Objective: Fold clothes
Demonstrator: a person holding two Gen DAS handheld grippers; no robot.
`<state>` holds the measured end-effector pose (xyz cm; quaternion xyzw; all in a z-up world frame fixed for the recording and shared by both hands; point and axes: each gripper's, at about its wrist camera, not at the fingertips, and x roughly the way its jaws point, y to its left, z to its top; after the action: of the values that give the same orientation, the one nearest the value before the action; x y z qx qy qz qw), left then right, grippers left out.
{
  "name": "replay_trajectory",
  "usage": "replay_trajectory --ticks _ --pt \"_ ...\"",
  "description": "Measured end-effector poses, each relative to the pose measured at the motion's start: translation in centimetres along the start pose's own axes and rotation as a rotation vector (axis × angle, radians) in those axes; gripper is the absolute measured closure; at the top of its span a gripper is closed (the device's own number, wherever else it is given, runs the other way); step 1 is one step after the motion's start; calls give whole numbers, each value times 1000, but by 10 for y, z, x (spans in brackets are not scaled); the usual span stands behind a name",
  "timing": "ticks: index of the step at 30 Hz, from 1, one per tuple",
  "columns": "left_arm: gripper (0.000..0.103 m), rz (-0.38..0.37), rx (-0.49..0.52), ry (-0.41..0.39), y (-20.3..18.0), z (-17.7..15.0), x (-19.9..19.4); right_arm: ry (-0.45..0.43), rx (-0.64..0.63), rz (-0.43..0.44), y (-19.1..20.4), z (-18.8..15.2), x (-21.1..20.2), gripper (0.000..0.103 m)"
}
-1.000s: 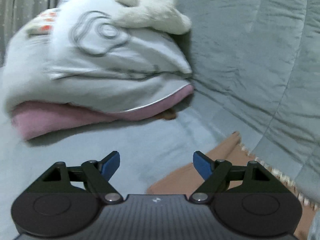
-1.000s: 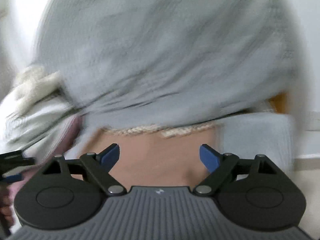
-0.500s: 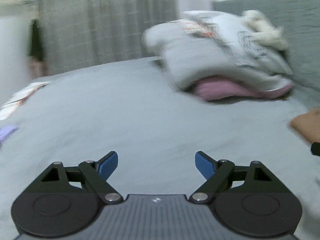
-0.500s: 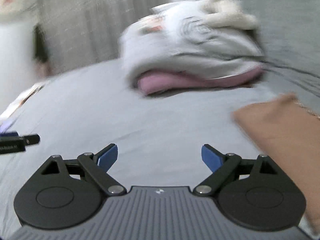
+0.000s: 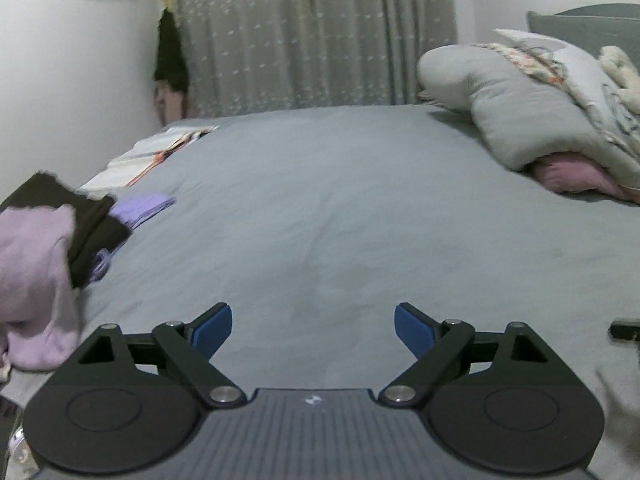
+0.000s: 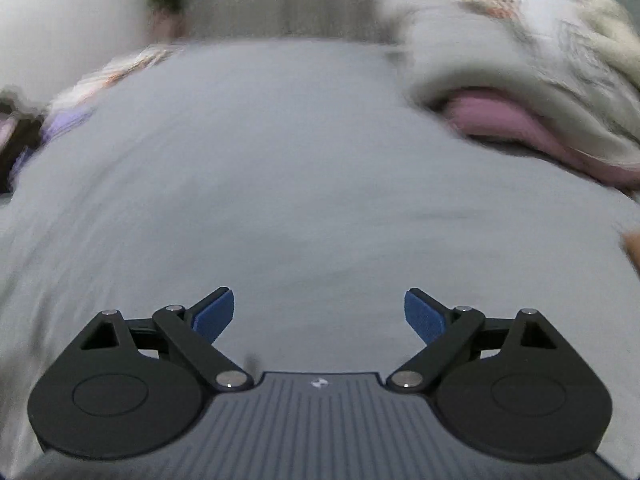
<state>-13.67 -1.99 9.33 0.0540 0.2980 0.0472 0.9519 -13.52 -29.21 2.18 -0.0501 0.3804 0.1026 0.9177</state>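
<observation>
Left gripper (image 5: 313,330) jaws empty and opening; right gripper (image 6: 319,316) jaws wide, empty. Unfolded clothes (image 5: 44,264) lie heaped at the bed's (image 5: 340,208) left edge, left of both grippers. Left gripper judged nearer.

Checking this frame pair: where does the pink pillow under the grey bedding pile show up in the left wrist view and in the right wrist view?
Left wrist view: the pink pillow sits at the right edge, mid-height, peeking out beneath the grey bedding pile.
Right wrist view: the pink pillow is upper right, blurred, again under the pile.
Shared landmark: the open book at the bed's far left edge, a blurred streak in the right wrist view.
</observation>
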Motion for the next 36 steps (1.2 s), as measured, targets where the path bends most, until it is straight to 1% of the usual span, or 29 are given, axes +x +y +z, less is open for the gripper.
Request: replay_trajectory --ticks 2,6,10,11,14,15,16,17,20,21,24,26,28,30,33,36 --pt "13 7 -4 17 10 -5 6 31 -85 56 34 0 8 10" --pt "13 10 -16 47 15 -13 23 37 -230 101 93 2 20 8" --pt "13 -2 -25 77 15 -15 51 14 -217 111 106 5 30 3" --pt "13 -7 -22 80 13 -16 56 6 -203 112 106 7 34 3" --pt "13 -17 -10 90 8 -21 71 -25 -11 94 85 15 46 3" --pt "12 -19 -8 95 8 -22 75 -29 24 86 80 15 50 3" --pt "12 -18 -9 97 8 -23 81 -43 82 65 71 15 55 3" --pt "12 -16 -11 95 8 -24 86 -65 115 40 66 15 57 3" --pt "12 -10 1 80 4 -24 94 -111 174 -42 63 17 61 3" --pt "12 -18 4 71 2 -23 97 -119 192 -67 63 18 63 2" --pt "12 -56 26 37 -5 -24 105 -132 221 -84 67 21 68 2" --pt "12 -67 48 39 -8 -27 110 -160 248 -87 70 27 67 2" --pt "10 -76 40 42 -6 -30 118 -182 258 -127 72 29 70 0" --pt "1 -80 21 44 -4 -32 126 -155 260 -143 71 24 79 0" --pt "1 -87 -1 48 -3 -31 133 -131 247 -168 72 24 87 0" --pt "1 -99 0 43 -2 -29 137 -166 257 -200 70 28 85 0"
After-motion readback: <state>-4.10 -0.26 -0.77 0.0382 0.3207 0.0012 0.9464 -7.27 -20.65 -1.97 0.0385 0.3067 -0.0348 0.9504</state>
